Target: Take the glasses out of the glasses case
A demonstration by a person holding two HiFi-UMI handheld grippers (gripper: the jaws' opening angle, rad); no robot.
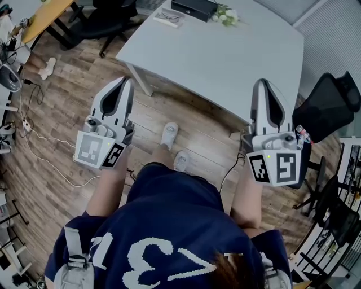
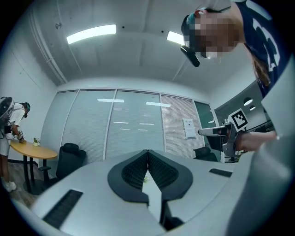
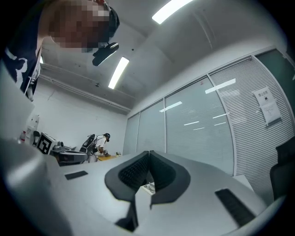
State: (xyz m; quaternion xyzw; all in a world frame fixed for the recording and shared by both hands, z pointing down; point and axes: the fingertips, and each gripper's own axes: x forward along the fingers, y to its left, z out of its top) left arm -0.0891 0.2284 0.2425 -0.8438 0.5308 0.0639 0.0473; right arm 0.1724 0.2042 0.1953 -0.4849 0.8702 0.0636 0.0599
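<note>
A black glasses case [image 1: 194, 8] lies closed at the far edge of the grey table [image 1: 225, 56]. Left of it is a pale flat item [image 1: 169, 17] with what looks like a pair of glasses on it. My left gripper [image 1: 127, 82] is shut and empty, held over the wooden floor short of the table's near left corner. My right gripper [image 1: 265, 83] is shut and empty at the table's near right edge. The left gripper view shows its jaws [image 2: 147, 151] closed tip to tip and pointing up at the glass wall. The right gripper's jaws [image 3: 149, 152] are closed too.
A small bunch of white flowers [image 1: 225, 14] lies right of the case. A black office chair [image 1: 333, 104] stands right of the table, another [image 1: 107, 20] at its far left. Cables [image 1: 39, 141] trail on the floor. Another person [image 2: 9, 133] works at a wooden table.
</note>
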